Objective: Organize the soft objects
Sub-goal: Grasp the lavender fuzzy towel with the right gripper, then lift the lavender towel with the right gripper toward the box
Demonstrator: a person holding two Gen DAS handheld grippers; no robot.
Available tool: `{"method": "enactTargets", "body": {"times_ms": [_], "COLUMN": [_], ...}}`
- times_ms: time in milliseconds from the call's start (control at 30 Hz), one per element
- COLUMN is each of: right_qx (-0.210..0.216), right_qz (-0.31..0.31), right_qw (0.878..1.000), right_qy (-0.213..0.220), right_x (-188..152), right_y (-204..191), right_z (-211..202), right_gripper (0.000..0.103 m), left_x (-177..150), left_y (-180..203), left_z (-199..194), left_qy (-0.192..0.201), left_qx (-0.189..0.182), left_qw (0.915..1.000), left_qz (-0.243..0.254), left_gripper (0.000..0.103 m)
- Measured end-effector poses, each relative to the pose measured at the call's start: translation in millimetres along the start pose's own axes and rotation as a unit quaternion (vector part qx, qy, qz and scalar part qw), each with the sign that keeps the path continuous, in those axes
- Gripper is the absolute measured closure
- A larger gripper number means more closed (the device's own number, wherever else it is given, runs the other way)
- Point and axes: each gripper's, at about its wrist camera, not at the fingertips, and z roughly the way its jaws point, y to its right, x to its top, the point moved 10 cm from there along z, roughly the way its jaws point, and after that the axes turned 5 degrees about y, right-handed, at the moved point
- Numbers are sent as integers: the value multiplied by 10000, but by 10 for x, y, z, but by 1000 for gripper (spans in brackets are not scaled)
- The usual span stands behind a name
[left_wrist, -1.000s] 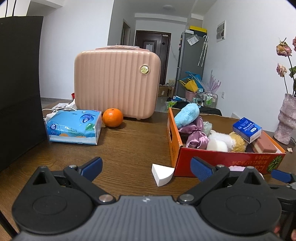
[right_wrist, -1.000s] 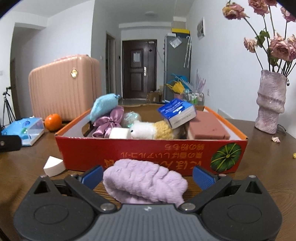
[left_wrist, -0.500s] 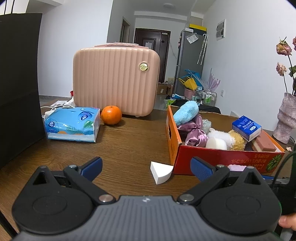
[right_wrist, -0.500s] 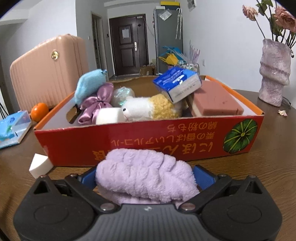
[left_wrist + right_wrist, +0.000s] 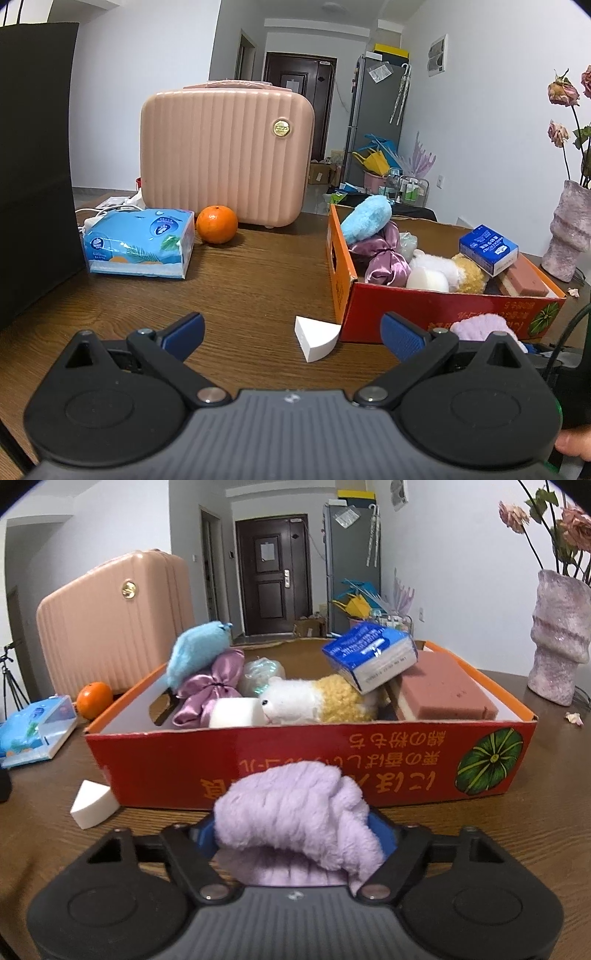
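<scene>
Dark wood table [image 5: 251, 280], white walls, a dark door at twelve o'clock. The left view alone takes in the pink suitcase [image 5: 227, 158] square on, with the orange [image 5: 217, 229] and tissue pack [image 5: 138, 242] at ten o'clock. The right view looks straight into the red box [image 5: 295, 753]: blue plush, purple satin bow, white-and-yellow toy, blue carton, pink sponge. The right gripper [image 5: 295, 830] has just been closing, pads now squeezing the lilac fluffy cloth [image 5: 295, 812] in front of the box. The left gripper [image 5: 291, 330] is spread wide over the white wedge sponge [image 5: 316, 338].
</scene>
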Motion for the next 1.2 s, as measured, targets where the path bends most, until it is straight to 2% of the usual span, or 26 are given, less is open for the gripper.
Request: {"method": "enactTargets", "body": {"times_ms": [100,133,167,233,633,1200], "right_qx": [97,123,152,342,441,107], "right_qz": [37,56,74,136,208,368], "right_qw": [9999,9998,9995,9987,9961,9937], "right_qy": [111,177,252,358,736,1050], "right_x": [32,49,64,90,164,182], "right_y": [-4,-2,4,-19,84,610], "right_z": [-52,-79,-122,-193,-417,-685], "right_gripper": [44,50,64,78,81,81], "left_x": [-6,-7,-9,-10,-13,-119], "left_y": [5,5,8,10,0,-35], "left_z": [1,0,-1,-1,9,258], "left_qy": [-7,-8,-10,-17,-44,-372], "left_qx": [-16,-23,-32,-44,-53,-3], "left_qw": [10000,10000,10000,10000,10000,9993], "left_qz": [-4,-4,-4,-4,-21,41], "left_gripper": [0,0,0,0,0,0]}}
